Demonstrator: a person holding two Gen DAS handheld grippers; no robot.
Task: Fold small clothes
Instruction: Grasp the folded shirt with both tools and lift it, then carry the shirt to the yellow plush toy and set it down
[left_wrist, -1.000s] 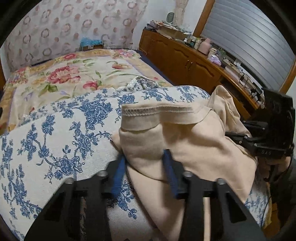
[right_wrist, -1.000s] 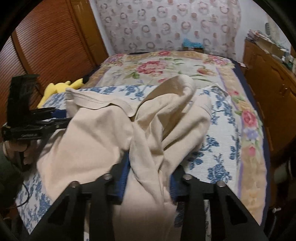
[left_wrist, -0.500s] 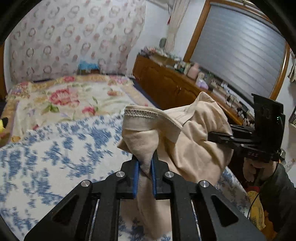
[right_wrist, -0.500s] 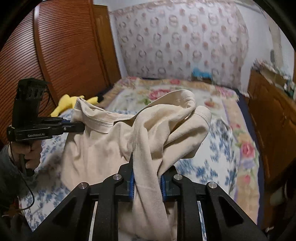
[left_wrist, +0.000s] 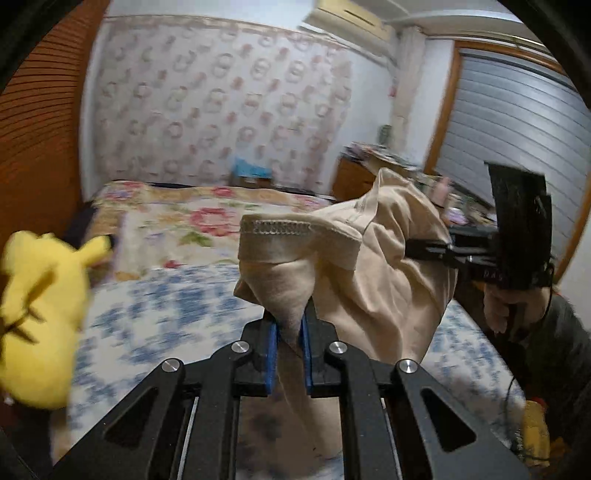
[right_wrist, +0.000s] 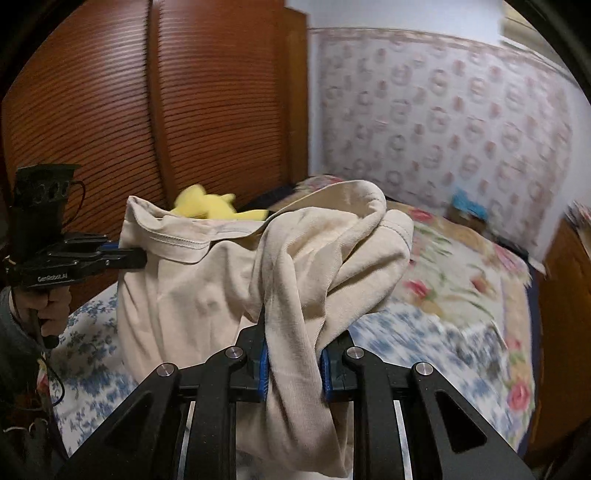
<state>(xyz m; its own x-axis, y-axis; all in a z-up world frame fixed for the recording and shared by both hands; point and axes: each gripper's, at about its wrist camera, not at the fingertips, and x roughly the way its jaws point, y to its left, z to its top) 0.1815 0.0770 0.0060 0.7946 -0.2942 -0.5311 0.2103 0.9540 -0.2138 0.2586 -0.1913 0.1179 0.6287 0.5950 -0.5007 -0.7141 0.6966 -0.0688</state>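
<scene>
Beige cotton garment (left_wrist: 373, 280) hangs bunched above the bed (left_wrist: 155, 302), pinched by both the left gripper (left_wrist: 289, 334) and right gripper (right_wrist: 292, 354). Best to draw the grippers apart, left and right, until the hem pulls taut, then lower it flat.

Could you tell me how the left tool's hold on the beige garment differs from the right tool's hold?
The left tool pinches a thin fold of the beige garment, its blue pads nearly together; the right tool clamps a thick bunched roll, its pads held wider apart. The left grips just below the stitched hem; the right grips a twisted, rumpled part. Both are shut on the cloth and hold it above the bed.
</scene>
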